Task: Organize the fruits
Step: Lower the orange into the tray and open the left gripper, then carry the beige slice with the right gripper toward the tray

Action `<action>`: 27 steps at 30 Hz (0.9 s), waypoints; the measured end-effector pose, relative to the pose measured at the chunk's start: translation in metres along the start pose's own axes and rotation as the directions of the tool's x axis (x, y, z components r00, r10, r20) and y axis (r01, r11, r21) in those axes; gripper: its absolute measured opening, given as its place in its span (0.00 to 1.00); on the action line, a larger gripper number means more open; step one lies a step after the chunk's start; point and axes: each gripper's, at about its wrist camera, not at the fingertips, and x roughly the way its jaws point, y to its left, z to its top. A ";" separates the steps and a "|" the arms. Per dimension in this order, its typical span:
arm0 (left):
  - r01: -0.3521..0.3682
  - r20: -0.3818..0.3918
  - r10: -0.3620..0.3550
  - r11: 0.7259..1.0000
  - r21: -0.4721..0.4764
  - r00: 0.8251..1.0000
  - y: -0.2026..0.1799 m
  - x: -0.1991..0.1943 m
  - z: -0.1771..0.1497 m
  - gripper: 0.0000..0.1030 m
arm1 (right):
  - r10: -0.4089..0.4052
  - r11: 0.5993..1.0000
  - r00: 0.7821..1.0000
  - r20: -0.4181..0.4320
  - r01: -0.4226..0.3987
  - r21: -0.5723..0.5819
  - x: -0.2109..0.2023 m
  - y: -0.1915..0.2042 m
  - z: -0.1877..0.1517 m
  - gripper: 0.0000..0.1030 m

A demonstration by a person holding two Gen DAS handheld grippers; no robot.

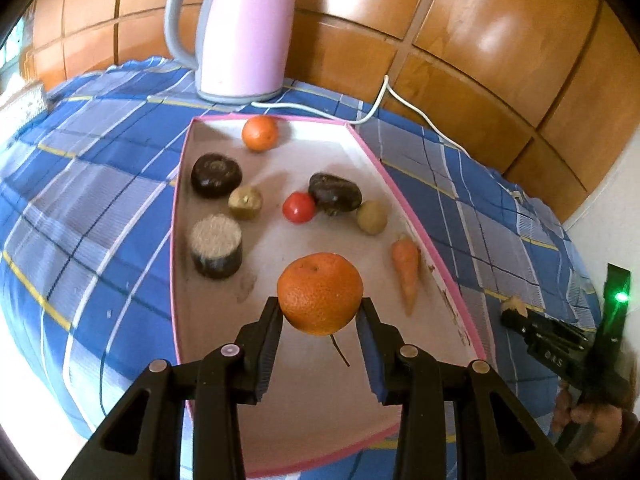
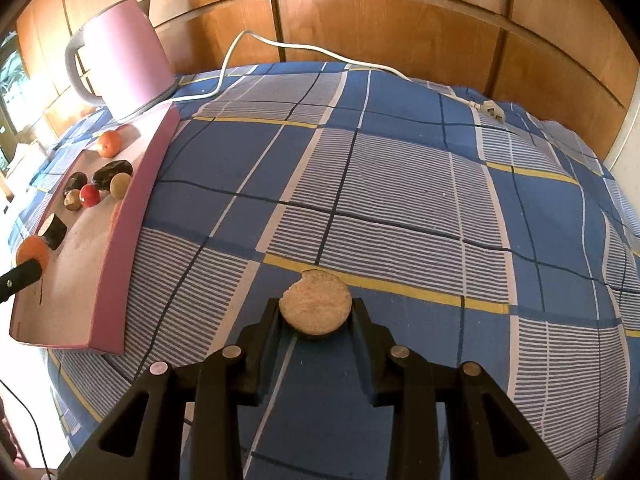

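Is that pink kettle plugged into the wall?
No: in the right wrist view the kettle has its white cord's plug lying loose on the blue checked cloth.

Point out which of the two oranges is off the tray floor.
The near orange, clamped in the left gripper above the tray; the far orange rests by the back wall.

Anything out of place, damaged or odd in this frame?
Yes. The round beige slice held in the right gripper over the checked cloth has a notch missing from its upper-left edge. The kettle's plug lies loose on the cloth, and brown smears mark the tray's right wall.
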 end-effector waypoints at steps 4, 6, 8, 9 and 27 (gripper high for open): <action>-0.044 0.002 0.044 0.999 0.007 0.999 0.001 0.012 0.010 0.37 | -0.001 1.000 1.000 0.000 0.001 0.002 0.000 0.000 0.000 0.33; -0.059 0.003 0.059 0.998 0.010 0.998 0.002 0.016 0.013 0.37 | -0.003 1.000 1.000 0.000 0.003 0.005 0.000 0.000 0.000 0.33; -0.069 -0.001 0.069 0.997 0.019 0.998 0.003 0.021 0.015 0.38 | -0.007 1.000 1.000 0.001 0.007 0.002 0.000 0.001 0.000 0.33; -0.076 -0.006 0.076 0.997 0.025 0.997 0.003 0.024 0.015 0.38 | -0.005 1.000 1.000 0.001 0.005 0.004 0.001 0.001 0.000 0.33; -0.111 -0.009 0.111 0.993 0.034 0.994 0.002 0.040 0.025 0.51 | -0.010 1.000 1.000 0.027 0.010 0.024 -0.001 -0.001 0.005 0.33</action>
